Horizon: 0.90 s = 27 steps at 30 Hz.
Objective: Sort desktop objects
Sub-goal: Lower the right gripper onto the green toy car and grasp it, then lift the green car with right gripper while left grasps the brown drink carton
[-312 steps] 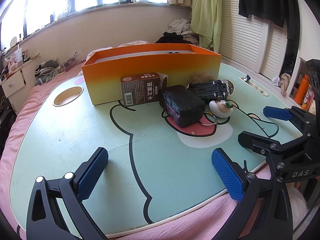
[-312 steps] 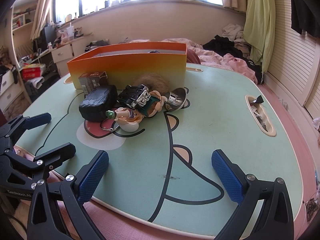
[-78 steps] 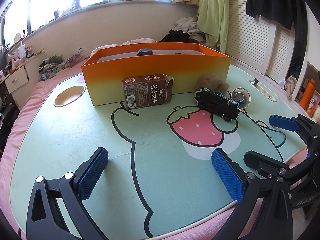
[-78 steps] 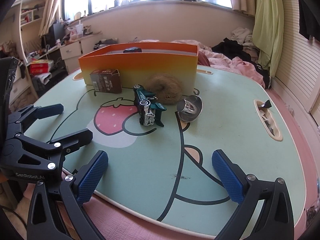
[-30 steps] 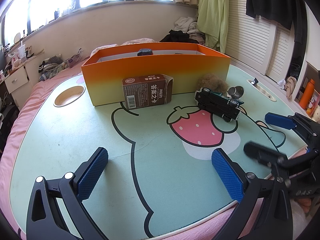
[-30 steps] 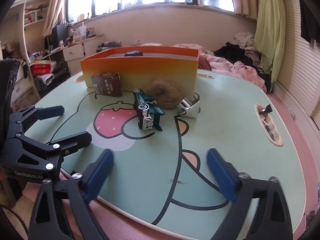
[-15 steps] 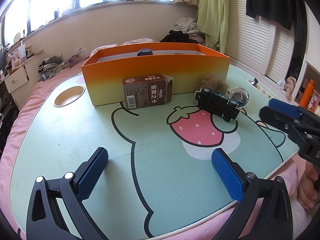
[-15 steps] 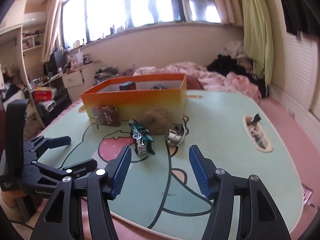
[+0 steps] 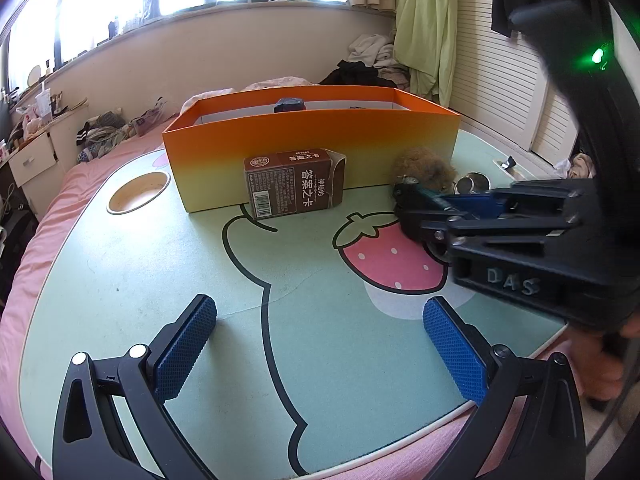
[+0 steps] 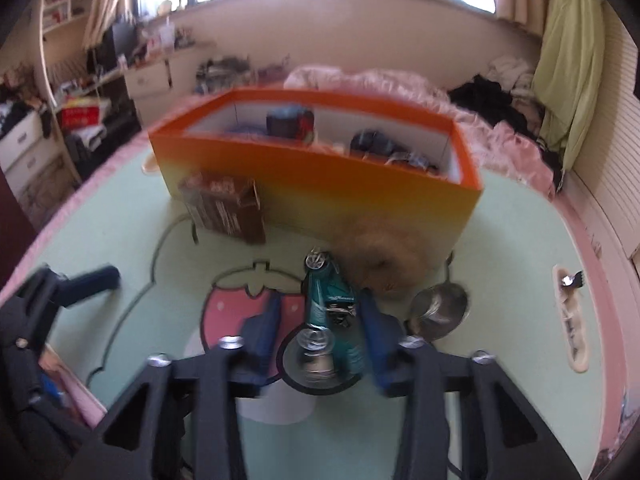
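While the toy car (image 10: pixel 334 308) lies on the table (image 10: pixel 500 248) between its pads, the right gripper (image 10: pixel 320 320) is closing, not yet clearly pressing. Brown fluff (image 10: pixel 384 248) and orange box (image 10: pixel 320 176) sit beyond; left gripper (image 9: pixel 320 344) gapes wide, empty.

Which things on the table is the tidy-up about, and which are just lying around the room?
For the job: toy car between the closing right gripper, brown carton, fluffy ball, metal cup, orange box, left gripper open.

Just lying about: green cloth, clothes pile, white drawers.
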### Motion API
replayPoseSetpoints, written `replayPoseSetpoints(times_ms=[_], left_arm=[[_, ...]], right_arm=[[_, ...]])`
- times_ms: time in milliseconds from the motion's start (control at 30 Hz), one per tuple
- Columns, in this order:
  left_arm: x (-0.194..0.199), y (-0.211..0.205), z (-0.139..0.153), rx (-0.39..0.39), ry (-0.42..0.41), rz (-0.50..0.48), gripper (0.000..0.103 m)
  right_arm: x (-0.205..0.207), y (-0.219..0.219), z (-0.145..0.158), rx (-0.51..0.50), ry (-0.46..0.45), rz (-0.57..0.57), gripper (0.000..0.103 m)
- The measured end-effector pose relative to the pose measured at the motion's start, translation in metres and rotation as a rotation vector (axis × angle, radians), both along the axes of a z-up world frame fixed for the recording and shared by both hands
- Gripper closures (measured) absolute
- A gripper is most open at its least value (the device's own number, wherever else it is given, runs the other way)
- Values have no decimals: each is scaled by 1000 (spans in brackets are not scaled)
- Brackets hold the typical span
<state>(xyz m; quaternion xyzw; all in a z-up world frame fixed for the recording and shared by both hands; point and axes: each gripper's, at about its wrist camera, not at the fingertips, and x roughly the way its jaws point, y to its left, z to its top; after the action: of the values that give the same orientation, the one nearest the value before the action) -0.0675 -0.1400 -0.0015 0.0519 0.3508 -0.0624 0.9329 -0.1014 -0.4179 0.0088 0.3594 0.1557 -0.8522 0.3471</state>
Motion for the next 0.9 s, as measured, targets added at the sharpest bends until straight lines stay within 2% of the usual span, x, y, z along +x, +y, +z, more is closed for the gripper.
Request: replayPoseSetpoints(times_ms=[300, 400, 533, 700, 800, 867, 900], left_arm=[[4, -4, 2, -13, -2, -14, 0], [4, 0, 8, -42, 12, -16, 0], [13, -6, 29, 4, -18, 22, 0], [62, -10, 35, -5, 52, 43, 1], [88, -6, 26, -49, 125, 61, 11], [101, -2, 17, -66, 166, 86, 25], [105, -1, 14, -58, 176, 101, 28]], right_arm=[[29, 56, 16, -219, 37, 30, 78], [39, 71, 9, -203, 24, 36, 78], [41, 78, -3, -195, -12, 33, 78], [42, 76, -3, -178, 7, 21, 77], [43, 75, -4, -169, 16, 21, 77], [44, 74, -4, -162, 23, 24, 76], [43, 75, -5, -160, 23, 29, 72]])
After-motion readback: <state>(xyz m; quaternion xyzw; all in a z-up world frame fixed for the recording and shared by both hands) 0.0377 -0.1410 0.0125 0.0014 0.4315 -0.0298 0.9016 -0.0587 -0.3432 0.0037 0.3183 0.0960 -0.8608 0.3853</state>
